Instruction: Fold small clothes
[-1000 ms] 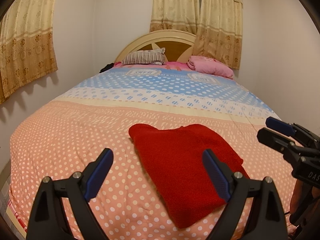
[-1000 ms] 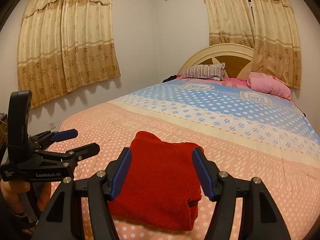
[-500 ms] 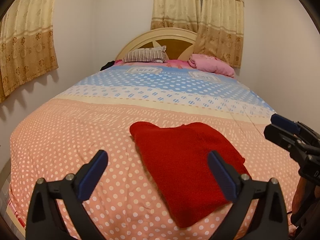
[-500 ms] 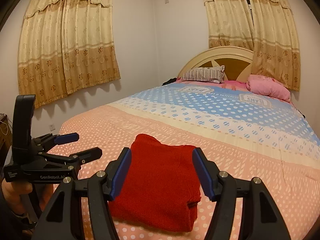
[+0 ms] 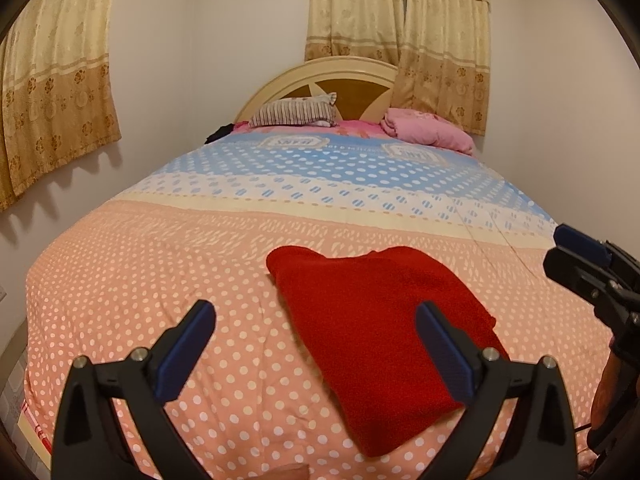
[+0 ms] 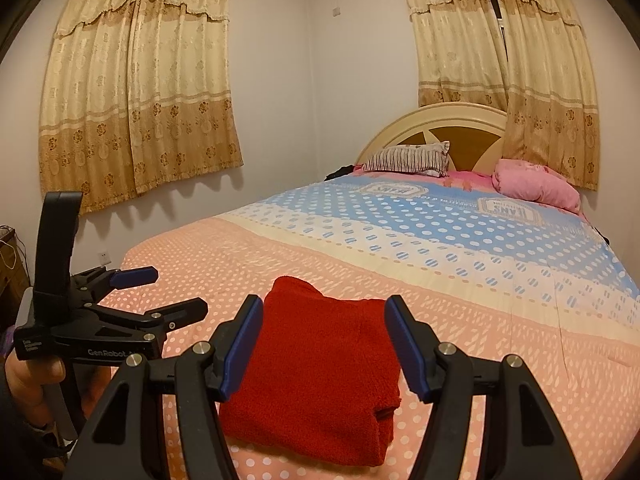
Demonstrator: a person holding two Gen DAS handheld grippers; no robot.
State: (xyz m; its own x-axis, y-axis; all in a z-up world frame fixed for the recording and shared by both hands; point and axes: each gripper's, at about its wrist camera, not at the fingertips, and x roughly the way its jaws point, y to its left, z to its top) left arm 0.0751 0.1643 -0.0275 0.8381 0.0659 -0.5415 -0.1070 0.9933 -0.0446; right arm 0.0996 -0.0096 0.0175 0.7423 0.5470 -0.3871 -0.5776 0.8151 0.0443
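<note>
1. The left gripper (image 5: 314,350) hangs spread wide and empty above the bed, its blue-padded fingers (image 5: 188,346) apart with nothing between them. Compared with a second ago its fingers stand farther apart and lower in the left wrist view, so it has opened further and drawn back.
2. The right gripper (image 6: 322,346) is likewise spread and empty, its blue pads (image 6: 244,346) framing the cloth without touching it. Its gap matches the earlier pictures; only the room has dropped a little in its view, a slight lift or tilt.
3. The red fuzzy knit garment (image 6: 320,380) lies folded into a thick rectangular stack at about 12 o'clock just ahead of the right gripper, and at about 1 o'clock from the left one. It has not shifted.
4. It rests on the peach polka-dot bedspread (image 5: 140,280), near the foot edge.
5. Far off at 12 o'clock are a striped pillow (image 5: 296,114) and a pink pillow (image 5: 428,130).
6. Both tools released and backing away suggests this fold is probably finished.
</note>
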